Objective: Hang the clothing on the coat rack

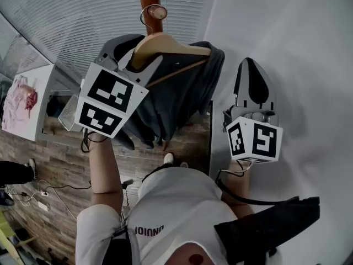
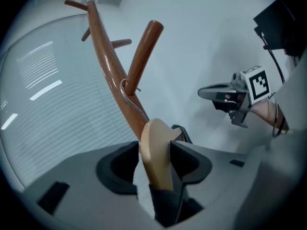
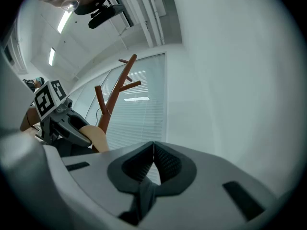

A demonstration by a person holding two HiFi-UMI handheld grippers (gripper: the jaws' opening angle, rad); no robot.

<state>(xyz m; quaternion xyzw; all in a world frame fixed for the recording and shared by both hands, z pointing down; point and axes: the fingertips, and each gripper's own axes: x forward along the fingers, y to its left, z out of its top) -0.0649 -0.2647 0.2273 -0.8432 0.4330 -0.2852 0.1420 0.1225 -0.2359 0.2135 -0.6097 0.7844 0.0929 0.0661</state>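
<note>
A person seen from above held a gripper in each hand in front of a brown wooden rack (image 2: pixel 106 61). Dark clothing (image 1: pixel 182 98) hung on a pale wooden hanger (image 1: pixel 165 46), close against the rack. The hanger's wire hook (image 2: pixel 125 91) sat looped round the rack where an upward-slanting peg (image 2: pixel 144 51) branched off.

The left gripper (image 2: pixel 154 146) had its jaws spread wide. The hanger's shoulder stood between them, with a gap showing on one side, so they did not appear to be clamping it. The right gripper (image 3: pixel 153 150) was held well apart, to the side near the white wall. Its jaws were closed together with nothing between them.

The hanging looked almost complete, and the step in hand seemed to be letting go. To do it well, the left gripper would best draw straight back along its own line with the jaws kept wide. That way neither pad would drag the hanger or lift the hook from the fork.

Each gripper's marker cube (image 1: pixel 107 101) bore black-and-white square patterns but no words. The person's white shirt (image 1: pixel 176 203) carried a short printed word, upside down in this view and not reliably readable.
</note>
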